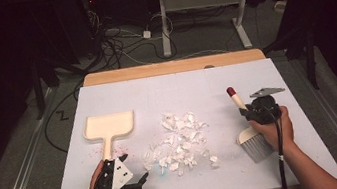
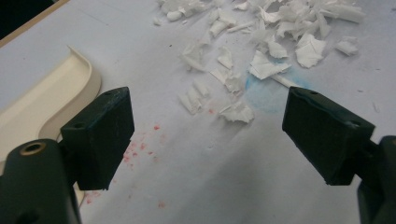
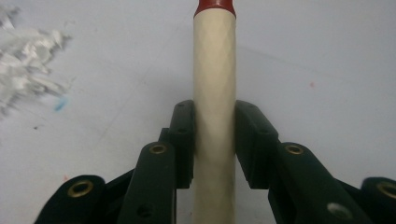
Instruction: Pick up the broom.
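Observation:
A cream dustpan point(image 1: 109, 125) lies on the white board, handle toward me; its curved edge point(image 2: 56, 88) shows at the left of the left gripper view. A pile of torn white paper scraps point(image 1: 179, 142) sits mid-board, also seen as scraps point(image 2: 261, 51) ahead of the left jaws. My left gripper point(image 1: 134, 168) rests near the front edge beside the dustpan handle, jaws wide apart with nothing between them. My right gripper point(image 1: 254, 109) is shut on the cream handle point(image 3: 214, 93) of a small brush point(image 1: 254, 143) with a red tip point(image 1: 230, 91) and grey bristles.
The white board point(image 1: 180, 87) lies on a wooden table point(image 1: 172, 67). Pink specks point(image 2: 140, 149) and a blue smear point(image 2: 266, 95) mark the board. Beyond the table stand a desk frame point(image 1: 203, 3) and floor cables point(image 1: 118, 41).

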